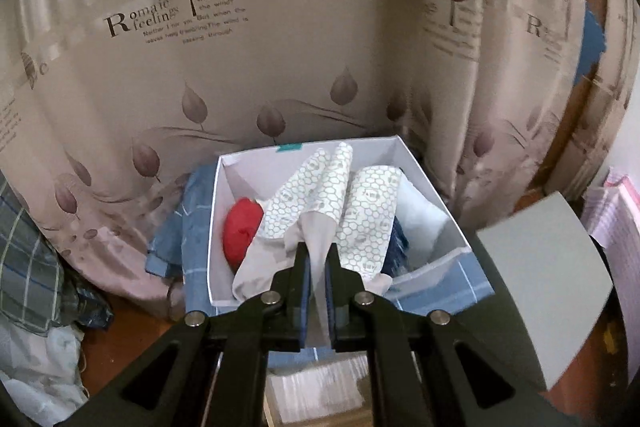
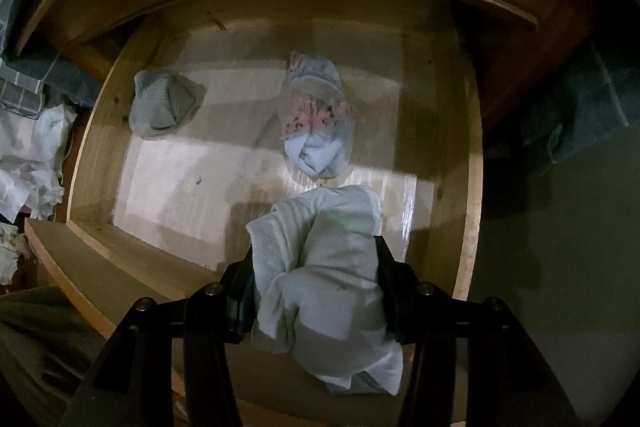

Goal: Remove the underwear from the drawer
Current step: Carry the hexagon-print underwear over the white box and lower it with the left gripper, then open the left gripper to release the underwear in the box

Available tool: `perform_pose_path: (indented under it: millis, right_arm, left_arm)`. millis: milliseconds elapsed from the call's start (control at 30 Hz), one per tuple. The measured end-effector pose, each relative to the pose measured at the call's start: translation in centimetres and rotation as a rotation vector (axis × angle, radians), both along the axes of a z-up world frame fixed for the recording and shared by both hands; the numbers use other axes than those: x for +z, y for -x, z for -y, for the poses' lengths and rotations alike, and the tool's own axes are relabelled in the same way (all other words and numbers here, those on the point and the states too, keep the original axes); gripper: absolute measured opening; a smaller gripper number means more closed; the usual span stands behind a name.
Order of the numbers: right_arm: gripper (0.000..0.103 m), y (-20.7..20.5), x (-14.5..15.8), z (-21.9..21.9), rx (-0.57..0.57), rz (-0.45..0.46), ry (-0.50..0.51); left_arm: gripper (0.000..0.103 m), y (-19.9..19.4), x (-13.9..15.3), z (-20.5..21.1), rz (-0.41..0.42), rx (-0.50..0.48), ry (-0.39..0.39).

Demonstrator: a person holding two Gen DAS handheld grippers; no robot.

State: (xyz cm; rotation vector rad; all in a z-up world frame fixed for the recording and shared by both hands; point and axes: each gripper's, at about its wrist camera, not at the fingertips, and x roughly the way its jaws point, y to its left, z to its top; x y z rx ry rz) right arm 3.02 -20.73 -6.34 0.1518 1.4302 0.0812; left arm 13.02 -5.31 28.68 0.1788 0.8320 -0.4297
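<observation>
In the left wrist view my left gripper [image 1: 318,251] is shut on a white honeycomb-print pair of underwear [image 1: 360,211] with a grey lining. The garment drapes into a white open box [image 1: 224,227] just ahead of the fingers. A red rolled piece [image 1: 240,231] lies in the box at the left. In the right wrist view my right gripper [image 2: 314,251] points down into a wooden drawer [image 2: 472,187] and is shut on a pale rolled pair of underwear [image 2: 320,267]. Two more rolled pieces lie on the drawer floor: a grey one [image 2: 164,103] and a blue-and-pink one [image 2: 316,119].
A leaf-print curtain [image 1: 240,87] hangs close behind the box. Blue checked cloth [image 1: 192,227] lies under and beside the box, and a grey flat board [image 1: 548,287] sits at the right. Crumpled white and checked fabric [image 2: 28,147] lies left of the drawer.
</observation>
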Motion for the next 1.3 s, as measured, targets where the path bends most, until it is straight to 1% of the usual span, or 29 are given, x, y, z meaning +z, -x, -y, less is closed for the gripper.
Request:
perform_pose_path:
  millis: [200, 333, 467, 567, 667, 833, 967, 1033, 1067, 1233, 1300]
  right_arm:
    - [0.047, -0.1, 0.0, 0.1, -0.007, -0.005, -0.013]
    - [0.047, 0.0, 0.0, 0.2, -0.012, -0.009, -0.024]
    - [0.047, 0.0, -0.1, 0.0, -0.008, -0.008, -0.033]
    - [0.047, 0.0, -0.1, -0.1, -0.005, -0.007, -0.035]
    - [0.047, 0.1, -0.2, 0.0, -0.006, -0.008, -0.036]
    - [0.047, 0.0, -0.3, 0.0, -0.012, -0.007, -0.035]
    - [0.047, 0.0, -0.3, -0.1, -0.009, -0.005, -0.033]
    - [0.047, 0.0, -0.2, 0.0, -0.011, -0.005, -0.034]
    - [0.047, 0.0, -0.3, 0.1, -0.013, -0.005, -0.036]
    - [0.047, -0.1, -0.3, 0.2, -0.018, -0.005, -0.039]
    - [0.047, 0.0, -0.1, 0.1, -0.017, 0.001, -0.04]
  left_arm:
    - [0.006, -3.8, -1.8, 0.6, -0.007, 0.047, -0.018]
    - [0.006, -5.6, -3.4, 0.5, -0.05, 0.064, -0.006]
    - [0.006, -7.0, -5.4, 0.5, -0.061, 0.088, -0.036]
    - [0.006, -7.7, -6.8, 0.4, -0.051, 0.106, -0.065]
    - [0.006, -8.2, -7.9, 0.3, -0.055, 0.115, -0.074]
    - [0.006, -8.4, -9.8, 0.0, -0.1, 0.119, -0.043]
    - [0.007, -7.8, -10.6, 0.2, -0.107, 0.118, -0.054]
    - [0.007, -7.5, -10.7, 0.3, -0.104, 0.12, -0.069]
    - [0.009, -7.5, -10.8, 0.4, -0.109, 0.119, -0.075]
    - [0.01, -7.1, -10.6, 0.5, -0.119, 0.122, -0.086]
    - [0.015, -6.7, -10.4, 0.5, -0.109, 0.126, -0.097]
